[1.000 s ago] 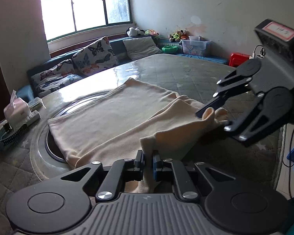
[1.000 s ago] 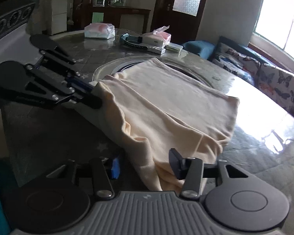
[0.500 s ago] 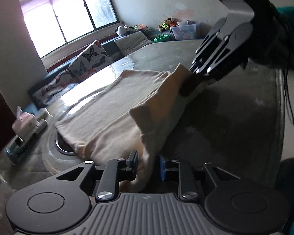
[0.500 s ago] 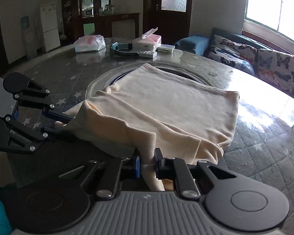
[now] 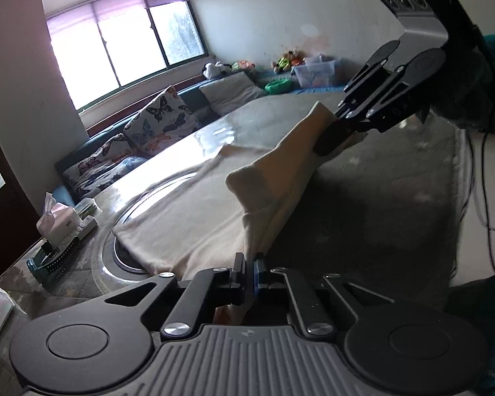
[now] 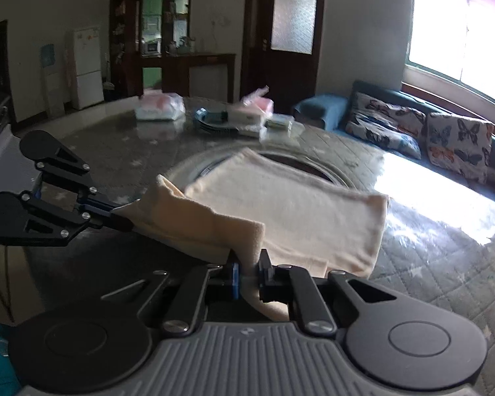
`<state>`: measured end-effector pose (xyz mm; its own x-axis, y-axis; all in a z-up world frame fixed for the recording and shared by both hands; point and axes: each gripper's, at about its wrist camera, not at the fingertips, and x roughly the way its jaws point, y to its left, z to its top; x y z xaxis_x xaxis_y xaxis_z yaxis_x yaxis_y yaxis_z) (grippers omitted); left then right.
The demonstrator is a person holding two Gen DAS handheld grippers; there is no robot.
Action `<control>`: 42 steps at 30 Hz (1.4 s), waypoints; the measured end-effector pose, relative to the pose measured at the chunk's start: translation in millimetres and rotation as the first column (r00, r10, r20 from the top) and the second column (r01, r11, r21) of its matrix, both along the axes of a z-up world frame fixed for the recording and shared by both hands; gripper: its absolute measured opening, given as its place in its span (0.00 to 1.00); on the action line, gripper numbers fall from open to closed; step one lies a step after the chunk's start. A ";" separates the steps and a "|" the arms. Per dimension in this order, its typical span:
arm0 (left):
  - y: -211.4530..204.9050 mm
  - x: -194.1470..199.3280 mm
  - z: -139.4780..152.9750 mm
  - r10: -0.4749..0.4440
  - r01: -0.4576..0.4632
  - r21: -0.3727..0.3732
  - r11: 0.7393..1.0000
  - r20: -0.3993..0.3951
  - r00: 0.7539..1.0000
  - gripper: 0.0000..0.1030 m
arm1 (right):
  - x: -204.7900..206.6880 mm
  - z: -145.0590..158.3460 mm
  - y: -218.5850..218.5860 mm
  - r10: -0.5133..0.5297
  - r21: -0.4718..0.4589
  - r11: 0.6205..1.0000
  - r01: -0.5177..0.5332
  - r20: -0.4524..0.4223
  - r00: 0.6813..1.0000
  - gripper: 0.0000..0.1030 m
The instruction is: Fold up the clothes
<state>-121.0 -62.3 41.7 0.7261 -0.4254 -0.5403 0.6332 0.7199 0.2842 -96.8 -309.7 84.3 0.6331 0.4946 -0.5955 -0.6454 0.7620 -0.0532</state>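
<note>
A: Living room with a big window [image 5: 122, 36], a sofa with butterfly cushions [image 6: 458, 138], and a round worktop [image 6: 445, 264] under a quilted, star-patterned cover with a glossy sheet on top.

B: And the tools?

A: The left tool [image 5: 249, 267] has its jaws pinched tight on an edge of the cream garment [image 5: 194, 211], which rises from the jaws towards 12 o'clock. The right tool [image 6: 247, 269] is likewise clamped on cloth, a fold of the same garment [image 6: 287, 211] standing up between its jaws.

B: Can each see the other?

A: Yes. From the left wrist, the right tool [image 5: 341, 122] sits at 1 o'clock, raised above the worktop with a corner of cloth in it. From the right wrist, the left tool [image 6: 115, 214] is at 9 o'clock, gripping the other corner. The near edge hangs lifted between them; the rest lies flat over the round recessed centre [image 6: 300, 161] of the worktop.

B: What lies further out?

A: At 12 o'clock in the right view, a tissue box [image 6: 257, 105], a plastic-wrapped white and pink pack [image 6: 160, 109] and a dark blue item [image 6: 211, 118], all blurred. A white fridge [image 6: 87, 66] stands at 11 o'clock by the far wall. In the left view, soft toys [image 5: 287, 61] and a clear storage bin [image 5: 318, 72] sit at 1 o'clock.

B: Any writing or brands?

A: None legible. A small emblem is moulded on each tool's grey body, too small to read.
</note>
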 end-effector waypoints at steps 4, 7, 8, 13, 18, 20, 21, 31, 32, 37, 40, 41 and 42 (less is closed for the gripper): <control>4.3 -25.8 13.0 -0.028 0.028 -0.006 1.000 -0.008 1.000 0.05 | -27.8 16.2 0.4 0.049 -0.013 0.999 -0.049 0.006 0.999 0.09; 9.1 -48.8 21.3 -0.043 0.043 -0.026 0.999 -0.033 0.999 0.05 | -49.4 25.0 1.7 0.079 -0.019 0.997 -0.079 -0.006 0.997 0.09; 10.6 -55.6 23.6 -0.045 0.044 -0.034 0.998 -0.040 0.998 0.05 | -56.6 27.9 2.1 0.088 -0.021 0.996 -0.089 -0.010 0.996 0.09; 16.3 -76.7 29.0 -0.048 0.045 -0.061 0.997 -0.063 0.997 0.05 | -80.7 38.1 6.1 0.122 -0.041 0.992 -0.123 -0.028 0.992 0.09; 20.4 -54.5 33.4 -0.020 0.014 -0.101 0.995 -0.057 0.998 0.05 | -41.0 39.0 9.8 0.100 -0.046 0.994 -0.102 -0.045 0.994 0.09; 22.0 -40.7 38.2 -0.003 -0.003 -0.120 0.993 -0.050 0.999 0.05 | -24.4 39.4 11.2 0.091 -0.048 0.995 -0.093 -0.051 0.995 0.09; 22.7 -32.2 40.5 0.006 -0.012 -0.131 0.991 -0.051 0.999 0.05 | -16.1 39.5 11.8 0.086 -0.048 0.995 -0.089 -0.055 0.995 0.09; 19.4 79.3 35.4 0.093 -0.107 -0.133 0.985 -0.109 0.990 0.05 | 68.6 38.3 19.1 0.038 -0.057 0.997 -0.043 -0.091 0.995 0.09; 18.2 94.6 30.0 0.109 -0.126 -0.132 0.983 -0.130 0.985 0.04 | 83.4 30.4 20.5 0.025 -0.058 0.998 -0.031 -0.108 0.994 0.09; 14.3 147.9 -7.2 0.197 -0.217 -0.088 0.972 -0.201 0.960 0.05 | 136.3 -17.0 25.1 -0.057 -0.053 0.997 0.048 -0.186 0.981 0.09; 10.5 161.0 -23.7 0.231 -0.249 -0.059 0.967 -0.216 0.949 0.05 | 153.7 -45.7 24.7 -0.114 -0.034 0.993 0.109 -0.241 0.964 0.12; 9.4 163.0 -27.1 0.241 -0.258 -0.053 0.965 -0.218 0.946 0.07 | 156.1 -51.6 22.0 -0.131 -0.021 0.991 0.130 -0.253 0.959 0.14; 8.5 164.8 -30.2 0.251 -0.267 -0.048 0.962 -0.220 0.943 0.08 | 157.5 -56.4 18.6 -0.147 -0.008 0.989 0.150 -0.262 0.954 0.15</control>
